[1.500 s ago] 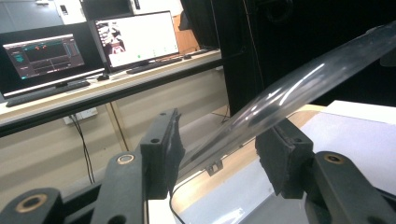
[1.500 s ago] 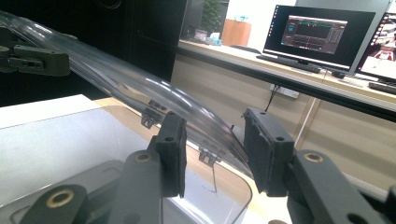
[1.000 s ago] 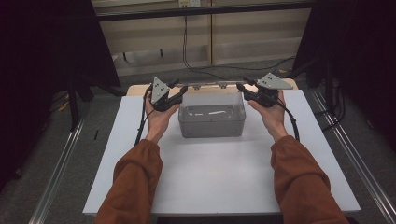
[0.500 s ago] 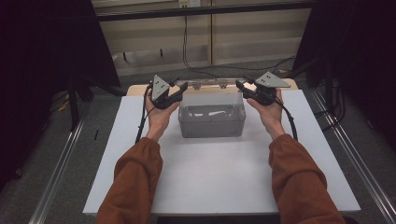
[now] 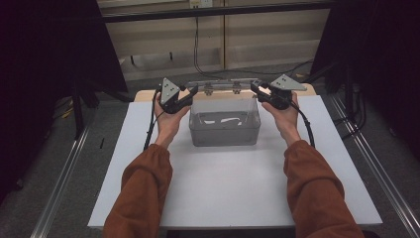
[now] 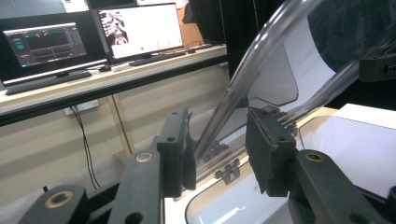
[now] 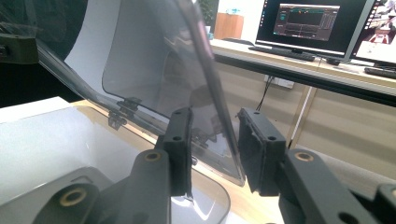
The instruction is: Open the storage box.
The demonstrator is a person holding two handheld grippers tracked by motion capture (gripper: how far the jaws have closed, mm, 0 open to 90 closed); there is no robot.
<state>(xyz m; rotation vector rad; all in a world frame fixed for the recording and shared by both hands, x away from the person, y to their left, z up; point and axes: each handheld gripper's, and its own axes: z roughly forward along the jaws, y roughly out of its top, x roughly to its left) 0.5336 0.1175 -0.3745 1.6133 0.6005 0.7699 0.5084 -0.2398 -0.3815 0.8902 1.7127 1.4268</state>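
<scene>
Clear plastic box [image 5: 224, 124] sits on the white board [image 5: 233, 188], toward its far edge, approx. centred L–R. All places below are given rel. to the box.

Box lid [image 5: 223, 87] is hinged along the box's far rim and stands raised, tilted up over that rim. Hinges [image 6: 227, 170] show at the lid's foot in the left gripper view, and again in the right gripper view, where the lid [image 7: 154, 60] rises steeply.

Left gripper [image 5: 189, 93] is at the box's far-left corner, jaws pointing inward toward the lid's left end. In its own view the lid's [image 6: 252, 70] curved edge runs up between the two black jaws [image 6: 224, 149]; jaws are part open, w/ a gap each side of the lid edge, left jaw looks v. close to it, contact cannot be told for sure.

Right gripper [image 5: 256, 89] is at the box's far-right corner, mirrored, jaws pointing inward at the lid's right end. In its own view [image 7: 215, 149] the lid edge passes down between the jaws; also part open, gap visible both sides, not clamped.

Both hands hold the grippers just outside the box's short sides: left hand [image 5: 168, 121] beside the left wall, right hand [image 5: 286, 119] beside the right wall. Orange sleeves [image 5: 143, 193] reach in from the near side of the box.

Box interior: a pale streak at the bottom, too faint to tell what.

Beyond the box, past the board: beige wall panel w/ hanging cables [image 5: 196, 44]. Monitors [image 6: 140, 30] on a shelf show in both gripper views.
</scene>
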